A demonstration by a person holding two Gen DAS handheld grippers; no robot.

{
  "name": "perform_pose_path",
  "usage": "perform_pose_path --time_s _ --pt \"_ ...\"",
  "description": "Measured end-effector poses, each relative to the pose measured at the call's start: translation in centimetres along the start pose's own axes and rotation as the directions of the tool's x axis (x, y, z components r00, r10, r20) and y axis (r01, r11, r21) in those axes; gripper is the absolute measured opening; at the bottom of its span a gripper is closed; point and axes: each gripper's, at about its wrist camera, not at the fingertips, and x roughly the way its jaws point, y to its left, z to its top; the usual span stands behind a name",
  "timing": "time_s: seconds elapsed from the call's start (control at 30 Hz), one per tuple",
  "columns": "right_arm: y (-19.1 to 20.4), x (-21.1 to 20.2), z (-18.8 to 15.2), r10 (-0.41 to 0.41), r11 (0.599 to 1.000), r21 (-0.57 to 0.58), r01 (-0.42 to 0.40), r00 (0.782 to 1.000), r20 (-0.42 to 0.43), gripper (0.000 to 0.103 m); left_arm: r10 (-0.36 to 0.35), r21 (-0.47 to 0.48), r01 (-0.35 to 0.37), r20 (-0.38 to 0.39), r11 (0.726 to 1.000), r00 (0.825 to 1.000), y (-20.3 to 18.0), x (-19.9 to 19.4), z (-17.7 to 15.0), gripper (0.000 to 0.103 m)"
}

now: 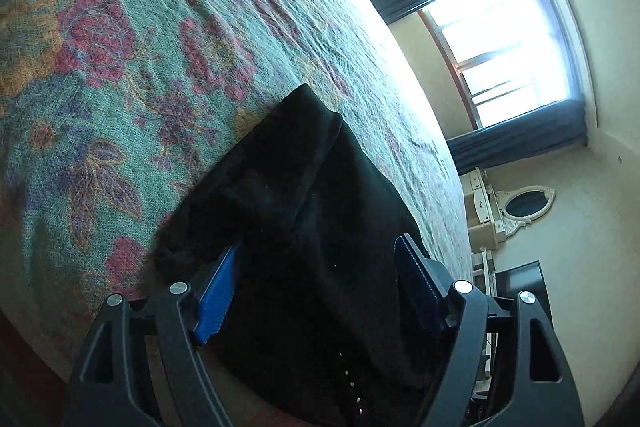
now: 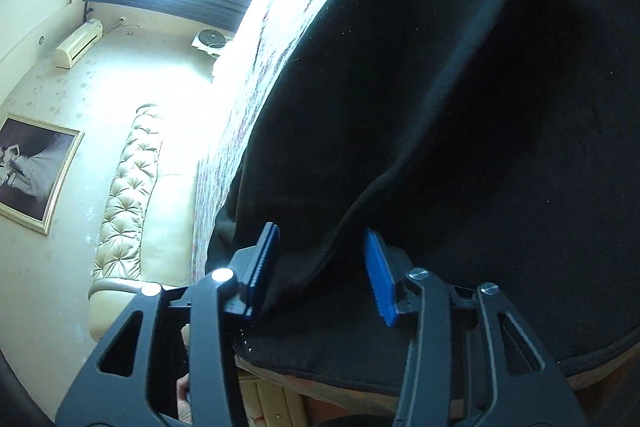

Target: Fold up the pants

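The blue pads [image 1: 218, 293] of the left gripper [image 1: 320, 267] are spread wide apart, with the black pants [image 1: 304, 195] lying between and beneath them; whether either pad touches the cloth cannot be told. The right gripper [image 2: 320, 263] is likewise held open, its pads [image 2: 380, 275] set to either side of a raised fold edge of the pants [image 2: 460, 87], nothing being clamped. The pants are laid on the floral bedspread [image 1: 132, 47], at the near edge of the bed, where a strip of the bed's wooden frame [image 2: 320, 393] is seen under the hem. Beyond the garment, a broad stretch of bedspread is left bare toward the far side. Past the bed's edge, a window [image 1: 508, 43] with dark curtains [image 1: 520, 139], an oval mirror [image 1: 524, 205] on a white dresser and a wall air conditioner [image 2: 78, 45] are visible. A tufted headboard [image 2: 128, 187] and a framed picture [image 2: 34, 171] are seen at the side of the bed.
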Motion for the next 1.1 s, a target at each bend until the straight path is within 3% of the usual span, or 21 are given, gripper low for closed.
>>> perform_pose_path --time_s 0.07,0.13,0.2,0.23,0.57,0.77,0.87,1.0,1.03,1.1 --pt "-0.9 0.1 0.1 -0.001 1.0 0.023 0.001 1.0 0.003 0.015 0.002 -0.009 -0.002 -0.004 1.0 1.0 0.6 0.0 -1.0 0.066" --pt "-1.3 0.1 0.0 0.015 0.999 0.029 -0.015 1.0 0.002 0.013 0.044 -0.017 -0.045 -0.025 0.999 0.999 1.1 0.6 -0.9 0.033" --pt "-1.4 -0.1 -0.1 0.02 1.0 0.019 -0.02 1.0 0.005 0.013 0.046 -0.049 -0.048 -0.033 0.998 0.998 2.3 0.7 -0.9 0.019" --pt "-1.5 -0.1 -0.2 0.025 0.999 0.022 -0.025 1.0 0.007 0.012 0.023 -0.076 -0.025 -0.031 0.997 0.999 2.9 0.7 -1.0 0.016" --pt "-1.1 -3.0 -1.4 0.094 0.995 0.018 -0.094 0.995 0.028 0.009 -0.025 -0.097 0.028 0.033 0.995 0.999 1.0 -1.8 -0.5 0.012" --pt "-1.8 -6.2 -3.2 0.114 0.994 -0.005 -0.114 0.993 0.007 0.008 -0.029 -0.037 0.031 0.05 0.999 0.998 -0.4 -4.4 -1.2 0.012" --pt "-2.6 -6.7 -4.4 0.09 0.996 -0.006 -0.09 0.996 -0.023 0.008 -0.022 -0.036 0.023 0.038 0.999 0.999 0.2 -5.1 -1.7 0.012" --pt "-4.3 -6.0 -5.5 0.023 1.0 -0.009 -0.024 0.998 -0.052 0.008 0.041 -0.023 -0.041 0.017 0.999 0.999 2.4 -4.8 -2.3 0.012" --pt "-5.0 -5.8 -5.7 0.004 1.0 -0.011 -0.005 0.998 -0.059 0.002 0.051 -0.032 -0.05 0.009 0.998 0.999 3.1 -4.4 -2.5 0.012" --pt "-5.7 -5.4 -6.0 0.007 1.0 -0.001 -0.007 0.997 -0.077 0.0 0.061 -0.035 -0.061 -0.006 0.998 0.998 4.2 -3.5 -2.8 0.012"
